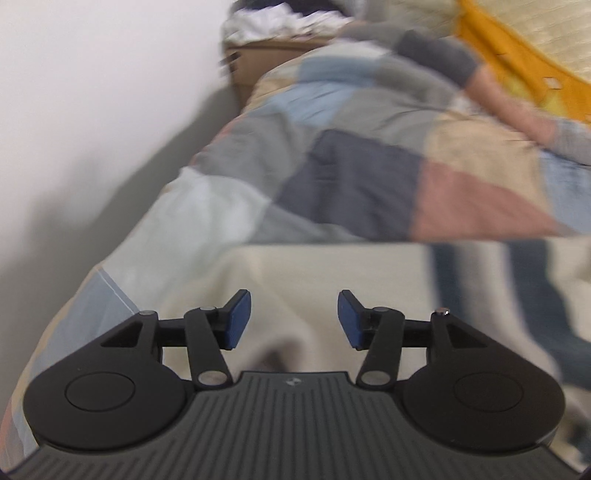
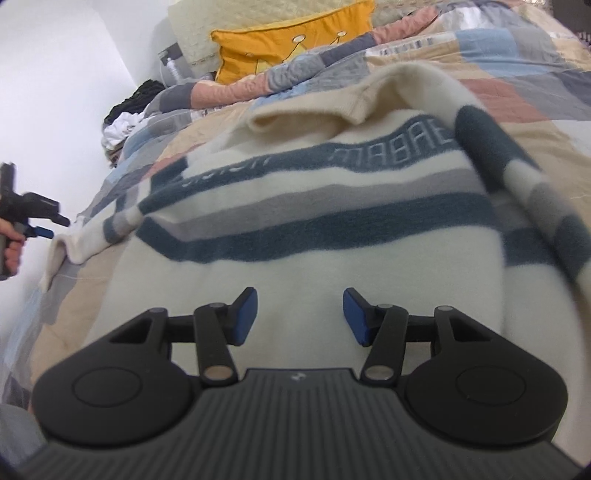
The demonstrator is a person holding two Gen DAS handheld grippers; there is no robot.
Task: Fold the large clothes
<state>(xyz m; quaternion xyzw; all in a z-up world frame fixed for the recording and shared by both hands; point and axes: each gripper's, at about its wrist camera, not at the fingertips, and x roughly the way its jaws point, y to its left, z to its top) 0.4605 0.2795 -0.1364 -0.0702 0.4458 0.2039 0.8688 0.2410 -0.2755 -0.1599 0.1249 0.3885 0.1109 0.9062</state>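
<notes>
A cream sweater with dark teal and grey stripes lies spread on a patchwork quilt. One sleeve is folded in over its right side. The other sleeve reaches toward the bed's left edge. My right gripper hangs open over the plain cream lower part, with nothing between its blue pads. My left gripper is open above cream sweater cloth near the bed's edge, its pads empty. In the right wrist view the left gripper, held by a hand, sits just beyond that sleeve's end.
A white wall runs close along the bed's left side. A yellow pillow and a cream quilted one lie at the head. Black and white clothes are piled by the wall, over a cardboard box.
</notes>
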